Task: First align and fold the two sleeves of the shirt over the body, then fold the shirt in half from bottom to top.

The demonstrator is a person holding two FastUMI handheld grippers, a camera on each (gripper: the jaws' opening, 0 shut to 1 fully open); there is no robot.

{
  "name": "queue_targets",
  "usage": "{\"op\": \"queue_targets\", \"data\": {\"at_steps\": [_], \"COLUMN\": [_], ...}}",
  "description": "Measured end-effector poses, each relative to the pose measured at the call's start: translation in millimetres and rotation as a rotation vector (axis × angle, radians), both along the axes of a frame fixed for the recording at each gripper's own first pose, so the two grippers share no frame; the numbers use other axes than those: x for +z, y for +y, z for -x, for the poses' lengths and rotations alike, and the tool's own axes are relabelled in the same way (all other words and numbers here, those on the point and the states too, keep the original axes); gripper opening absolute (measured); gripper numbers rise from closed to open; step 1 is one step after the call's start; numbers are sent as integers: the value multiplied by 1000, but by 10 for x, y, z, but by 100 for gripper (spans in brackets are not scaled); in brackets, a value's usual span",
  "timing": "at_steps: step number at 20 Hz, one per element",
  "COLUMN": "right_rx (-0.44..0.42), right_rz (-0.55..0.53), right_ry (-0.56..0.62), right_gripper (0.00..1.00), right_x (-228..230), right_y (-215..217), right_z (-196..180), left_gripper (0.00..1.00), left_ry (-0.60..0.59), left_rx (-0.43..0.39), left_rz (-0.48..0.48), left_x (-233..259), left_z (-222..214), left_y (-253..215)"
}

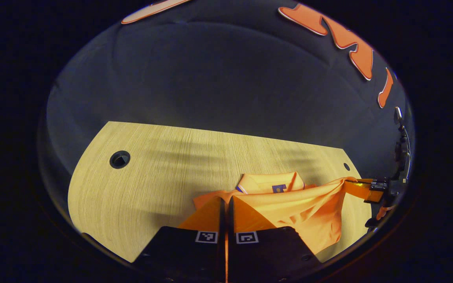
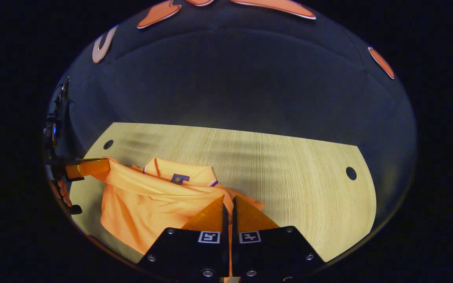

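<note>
Left gripper (image 1: 225, 202) — fingers pressed together, pinching an edge of the orange shirt (image 1: 309, 208), which hangs lifted over the wooden table (image 1: 151, 184). Right gripper (image 2: 228, 201) — fingers likewise closed on the shirt's opposite edge; collar rests farther back.

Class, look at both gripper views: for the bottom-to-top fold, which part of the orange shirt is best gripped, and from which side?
Grip the orange shirt along its lifted lower edge, near each outer corner, coming from the side opposite the collar. The collar lies flat at the far end, so that edge can travel over it. Left gripper and right gripper already pinch it there.
</note>
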State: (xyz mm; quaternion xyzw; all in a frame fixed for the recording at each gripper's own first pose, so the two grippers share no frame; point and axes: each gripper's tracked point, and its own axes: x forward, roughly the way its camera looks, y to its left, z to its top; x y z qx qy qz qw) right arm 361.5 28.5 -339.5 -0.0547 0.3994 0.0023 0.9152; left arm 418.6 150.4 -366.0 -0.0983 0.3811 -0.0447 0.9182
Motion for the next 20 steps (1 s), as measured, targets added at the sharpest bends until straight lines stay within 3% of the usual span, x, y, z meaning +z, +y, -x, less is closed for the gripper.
{"op": "queue_targets", "data": {"at_steps": [3,4,5,7,9,11,12,13,14,15,20], "right_rx": [-35,-33,-30,-41,-50,-52,-46,-37,-32,-21,69], "right_rz": [23,29,27,4,-20,-29,-35,-40,-44,-51,-13], "right_ry": [39,38,15,-22,-38,-81,-98,-121,-138,-149,-259], "right_gripper": [7,12,40,65,87,98,93,98,93,98,98], "right_x": [-121,-92,-20,109,241,418,491,577,649,721,1109], "right_y": [-1,9,26,51,83,93,111,133,154,181,336], "right_z": [42,80,71,93,202,307,387,469,554,672,1107], "left_gripper": [17,34,55,97,96,99,99,99,99,99,99], "left_ry": [135,125,101,55,30,9,-3,-20,-38,-59,-159], "left_rx": [-9,-5,2,25,46,86,90,91,91,93,99], "left_rz": [-58,-42,-26,-21,-25,-76,-94,-98,-90,-86,-102], "left_x": [-230,-174,-87,105,298,487,568,650,716,765,1262], "left_z": [132,110,113,148,250,362,436,540,637,737,1243], "left_y": [63,50,42,114,152,230,204,126,38,-10,-228]}}
